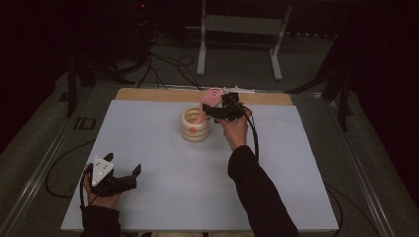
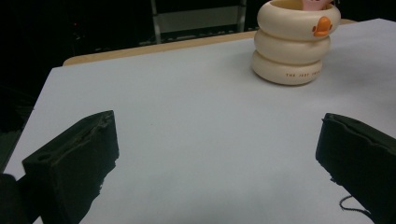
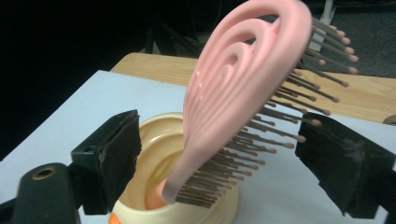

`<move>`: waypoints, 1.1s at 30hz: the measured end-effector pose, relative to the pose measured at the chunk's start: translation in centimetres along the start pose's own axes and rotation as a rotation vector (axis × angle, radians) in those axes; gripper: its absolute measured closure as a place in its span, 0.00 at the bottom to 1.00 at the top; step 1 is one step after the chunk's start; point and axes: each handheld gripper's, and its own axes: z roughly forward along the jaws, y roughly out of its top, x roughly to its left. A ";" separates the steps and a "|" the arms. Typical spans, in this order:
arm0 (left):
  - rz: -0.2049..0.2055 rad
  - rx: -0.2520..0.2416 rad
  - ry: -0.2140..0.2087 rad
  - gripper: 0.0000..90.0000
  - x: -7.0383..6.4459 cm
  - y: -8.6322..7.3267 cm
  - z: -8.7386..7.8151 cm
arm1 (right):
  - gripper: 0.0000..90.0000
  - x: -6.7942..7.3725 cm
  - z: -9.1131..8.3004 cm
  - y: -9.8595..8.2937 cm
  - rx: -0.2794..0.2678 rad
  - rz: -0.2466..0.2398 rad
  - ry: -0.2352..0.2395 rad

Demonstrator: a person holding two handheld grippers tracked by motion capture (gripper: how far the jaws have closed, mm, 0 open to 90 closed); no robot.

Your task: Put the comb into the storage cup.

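Note:
A cream ringed cup (image 1: 194, 126) with an orange duck bill stands at the back middle of the white table sheet (image 1: 163, 168). A pink hairbrush (image 1: 212, 96) stands in it, handle down and head leaning up to the right. My right gripper (image 1: 208, 110) is open, its jaws on either side of the hairbrush (image 3: 243, 79) just above the cup (image 3: 154, 154), with a gap on each side. My left gripper (image 1: 123, 164) rests open and empty near the front left corner. From there the cup (image 2: 292, 46) sits far off, with the brush (image 2: 315, 3) poking out of it.
A bare wooden strip (image 1: 148, 94) runs along the sheet's far edge. Behind the table, a white metal stand (image 1: 202, 49) and loose cables (image 1: 168, 64) lie on the dark floor. A metal rail (image 1: 44, 163) borders the left side.

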 end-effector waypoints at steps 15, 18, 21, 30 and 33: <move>-0.002 0.000 -0.002 0.00 -0.1 -0.1 0.1 | 0.11 -1.0 -2.0 -0.8 -0.006 -0.044 -0.003; 0.003 0.005 -0.002 0.00 -0.1 -0.1 0.1 | 0.11 -1.1 -2.6 -0.9 -0.010 -0.058 0.000; 0.003 0.006 -0.003 0.00 -0.1 -0.1 0.2 | 0.11 -1.1 -3.0 -1.1 -0.014 -0.069 0.008; 0.002 0.009 -0.003 0.00 -0.2 -0.1 0.3 | 0.10 -1.7 -4.6 -2.1 -0.006 -0.100 0.015; 0.004 0.011 -0.003 0.00 -0.2 -0.1 0.4 | 0.10 -1.9 -5.3 -2.5 -0.008 -0.112 0.004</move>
